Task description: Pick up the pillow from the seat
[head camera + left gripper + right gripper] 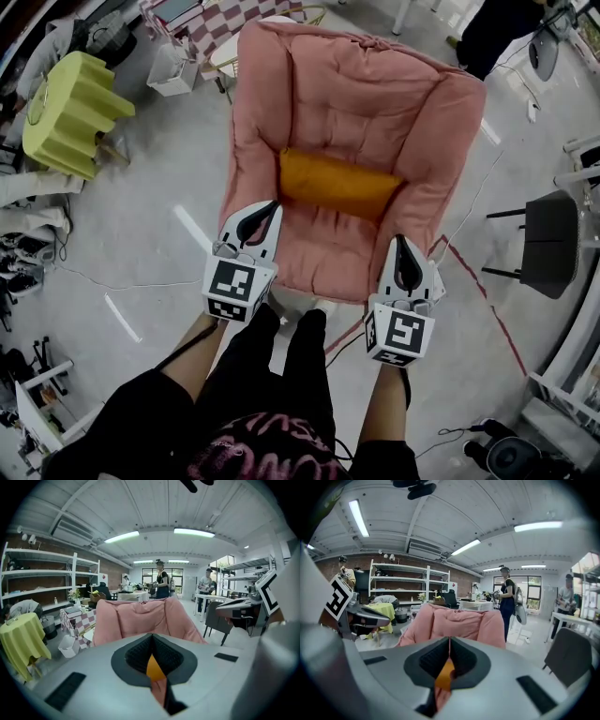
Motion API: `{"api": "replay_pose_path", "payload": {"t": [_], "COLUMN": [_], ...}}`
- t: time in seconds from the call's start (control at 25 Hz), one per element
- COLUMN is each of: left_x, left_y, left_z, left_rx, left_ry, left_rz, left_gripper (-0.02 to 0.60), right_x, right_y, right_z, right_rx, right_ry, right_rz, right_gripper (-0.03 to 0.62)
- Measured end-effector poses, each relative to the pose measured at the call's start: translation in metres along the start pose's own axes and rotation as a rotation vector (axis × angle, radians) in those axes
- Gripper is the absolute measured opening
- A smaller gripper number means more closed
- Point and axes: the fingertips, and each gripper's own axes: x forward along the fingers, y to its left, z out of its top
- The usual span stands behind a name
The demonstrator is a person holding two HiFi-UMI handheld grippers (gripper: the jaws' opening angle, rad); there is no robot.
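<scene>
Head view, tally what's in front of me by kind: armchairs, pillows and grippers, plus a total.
Pink armchair: 1
Orange pillow: 1
Grippers: 2 (left gripper, right gripper)
Total: 4

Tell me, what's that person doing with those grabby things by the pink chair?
A person stands in front of the chair, holding tongs in each hand. An orange pillow lies across the seat. The left tongs and right tongs are both shut and empty, pointing at the pillow from the chair's front without touching it. Nothing has been picked up yet.
</scene>
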Motion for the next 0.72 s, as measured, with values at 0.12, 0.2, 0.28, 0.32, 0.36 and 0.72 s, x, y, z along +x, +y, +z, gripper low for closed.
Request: {"api": "replay_pose_path", "payload": {"t": [0.12, 0.2, 0.28, 0.32, 0.36, 0.72], "left_x": [0.006, 0.012, 0.017, 0.02, 0.023, 0.044], "left_y": [0.0, 0.002, 0.004, 0.005, 0.005, -0.006], "left_z": [-0.012, -0.021, -0.031, -0.035, -0.038, -0.074], "left_rx": [0.005, -0.014, -0.024, -0.025, -0.021, -0.034], "left_ry": [0.015, 0.028, 0.042, 0.049, 0.055, 0.098], "left_rz": [0.004, 0.004, 0.01, 0.012, 0.011, 0.002], "left_gripper": [0.009, 0.009, 0.009, 0.009, 0.009, 0.009], "right_x": [0.005, 0.01, 0.015, 0.018, 0.021, 0.037], "right_y": [0.0, 0.002, 0.006, 0.008, 0.009, 0.009], "right_z": [-0.012, -0.02, -0.028, -0.032, -0.035, -0.084], "right_rx": [0.009, 0.011, 0.01, 0.012, 0.016, 0.026], "right_ry": [0.015, 0.023, 0.031, 0.035, 0.038, 0.102], "right_rz": [0.0, 0.005, 0.018, 0.025, 0.029, 0.039], "right_gripper": [0.02, 0.021, 0.02, 0.02, 0.02, 0.02]}}
